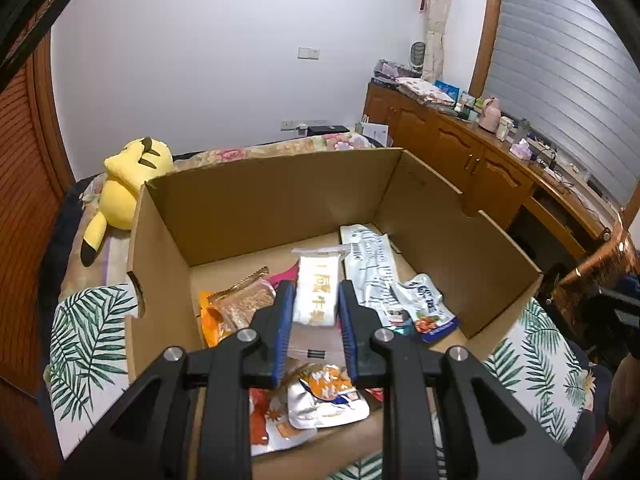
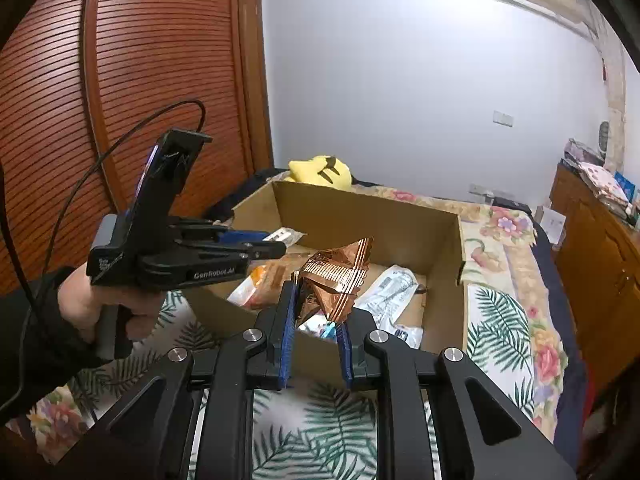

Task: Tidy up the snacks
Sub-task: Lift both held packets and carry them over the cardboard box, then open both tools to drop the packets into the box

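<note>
An open cardboard box [image 1: 280, 200] stands on the bed with several snack packs on its floor. Over the box, my left gripper [image 1: 316, 286] is shut on a white packet with gold characters [image 1: 320, 268]. The right wrist view shows this left gripper [image 2: 276, 242] in a hand at the box's left rim, the white packet [image 2: 286, 235] sticking out of its tips. My right gripper [image 2: 322, 300] is shut on a crumpled copper striped packet [image 2: 340, 272], held above the near wall of the box [image 2: 360, 216].
In the box lie a long white pack [image 1: 370, 264], a blue-white pouch [image 1: 424, 308], a brown clear pack [image 1: 244, 300] and a silver-orange pouch [image 1: 324, 396]. A yellow plush toy [image 1: 128, 184] lies behind the box. A wooden cabinet [image 1: 460, 144] runs along the right.
</note>
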